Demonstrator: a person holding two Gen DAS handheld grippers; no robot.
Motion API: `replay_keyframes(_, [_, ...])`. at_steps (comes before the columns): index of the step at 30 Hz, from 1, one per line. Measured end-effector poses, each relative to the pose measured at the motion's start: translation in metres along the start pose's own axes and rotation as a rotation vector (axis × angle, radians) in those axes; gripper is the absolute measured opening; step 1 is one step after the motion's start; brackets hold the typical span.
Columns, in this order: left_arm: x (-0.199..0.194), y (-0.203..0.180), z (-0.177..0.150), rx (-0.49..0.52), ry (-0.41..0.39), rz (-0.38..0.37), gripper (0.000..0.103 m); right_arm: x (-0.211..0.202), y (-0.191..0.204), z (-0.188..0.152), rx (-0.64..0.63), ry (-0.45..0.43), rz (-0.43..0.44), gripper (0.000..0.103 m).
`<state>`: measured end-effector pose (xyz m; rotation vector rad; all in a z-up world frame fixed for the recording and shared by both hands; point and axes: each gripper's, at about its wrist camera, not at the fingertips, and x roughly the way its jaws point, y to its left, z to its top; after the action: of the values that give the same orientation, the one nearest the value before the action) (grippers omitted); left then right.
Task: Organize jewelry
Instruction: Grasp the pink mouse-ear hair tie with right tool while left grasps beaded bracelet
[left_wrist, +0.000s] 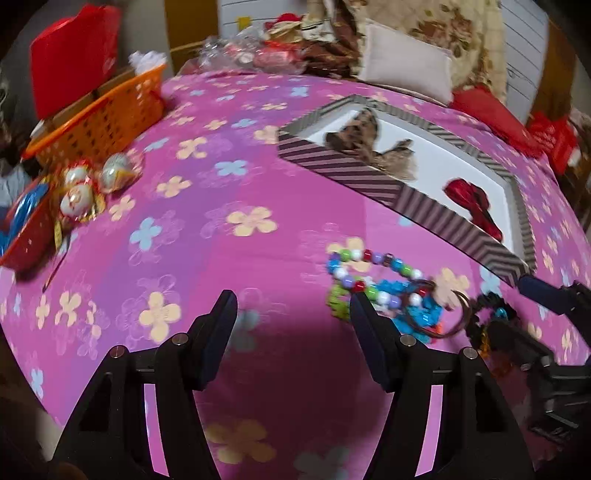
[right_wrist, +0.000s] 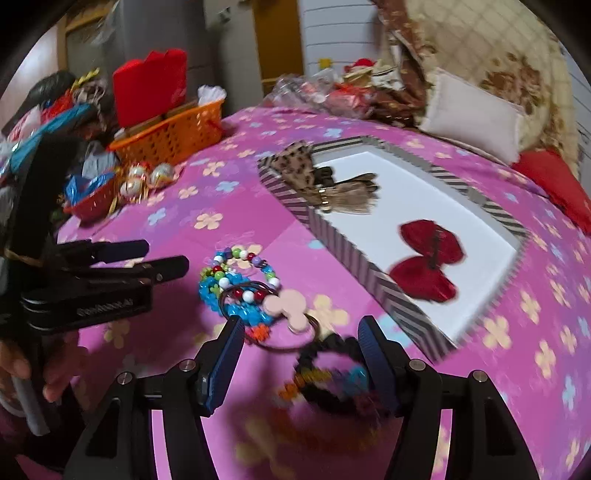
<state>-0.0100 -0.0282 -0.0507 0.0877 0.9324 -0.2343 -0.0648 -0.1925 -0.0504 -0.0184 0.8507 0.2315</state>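
A pink flowered bedspread (right_wrist: 155, 362) filled the frame, cluttered at upper left. At centre right lay the striped box (right_wrist: 332, 236), a red bow (right_wrist: 428, 266) inside. The right gripper (right_wrist: 301, 328) stood half-wide around a black bracelet (right_wrist: 332, 373), not yet pinching, I judged; next, close and lift boxward. The left gripper (left_wrist: 291, 306) gaped empty beside the beaded bracelets (left_wrist: 369, 277).

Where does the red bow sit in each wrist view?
Left wrist: red bow at centre right, in the near end of the striped box.
Right wrist: red bow right of centre, in the box's near end.
Shared landmark: the leopard-print bow at the box's far end.
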Motion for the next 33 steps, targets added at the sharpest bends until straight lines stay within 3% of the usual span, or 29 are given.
replay_keyframes(2, [0.001,0.008,0.002,-0.028,0.006,0.0,0.063,0.013,0.0,0.004,-0.006,0.027,0.014,0.053])
replay_keyframes(6, [0.004,0.018,0.003,-0.057,0.014,0.002,0.063,0.028,-0.006,0.005,0.011,0.051,0.029,0.053])
replay_keyframes(13, [0.009,0.018,0.006,-0.057,0.024,-0.005,0.063,0.041,-0.023,0.009,0.094,0.06,0.131,0.053])
replay_keyframes(18, [0.012,0.013,0.006,-0.041,0.024,-0.005,0.063,0.04,-0.028,0.007,0.111,0.045,0.142,0.037])
replay_keyframes(33, [0.015,0.015,0.01,-0.067,0.021,-0.014,0.063,0.026,-0.023,-0.008,0.048,0.073,-0.046,0.035])
